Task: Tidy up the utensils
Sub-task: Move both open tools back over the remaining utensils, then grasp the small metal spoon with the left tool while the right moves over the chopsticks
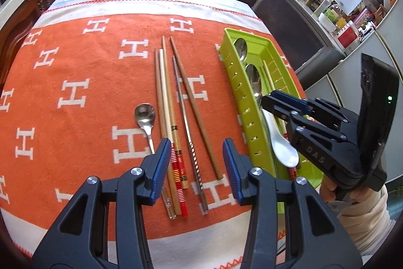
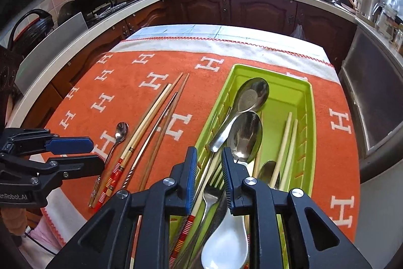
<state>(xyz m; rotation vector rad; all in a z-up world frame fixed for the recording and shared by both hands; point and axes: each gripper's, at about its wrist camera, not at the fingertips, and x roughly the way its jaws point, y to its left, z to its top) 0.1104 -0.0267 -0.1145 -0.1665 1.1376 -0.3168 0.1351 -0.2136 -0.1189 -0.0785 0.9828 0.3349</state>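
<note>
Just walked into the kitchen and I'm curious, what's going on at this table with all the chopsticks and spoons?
A person is sorting utensils into a green tray with a handheld tool in each hand. The right tool hovers over the tray, which already holds metal spoons, a white spoon, a fork and chopsticks; nothing is pinched between its pads. The left tool is open above the chopsticks and small spoon still lying on the orange cloth.

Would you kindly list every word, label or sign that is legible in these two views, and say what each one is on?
"DAS": on the right hand-held gripper, on its black arm, left wrist view.
"enRobot.AI": on the left hand-held gripper, cut off at the frame edge, right wrist view.
"H": white letter repeated across the orange cloth.
Labels on the jars on the counter: too small to read.
</note>
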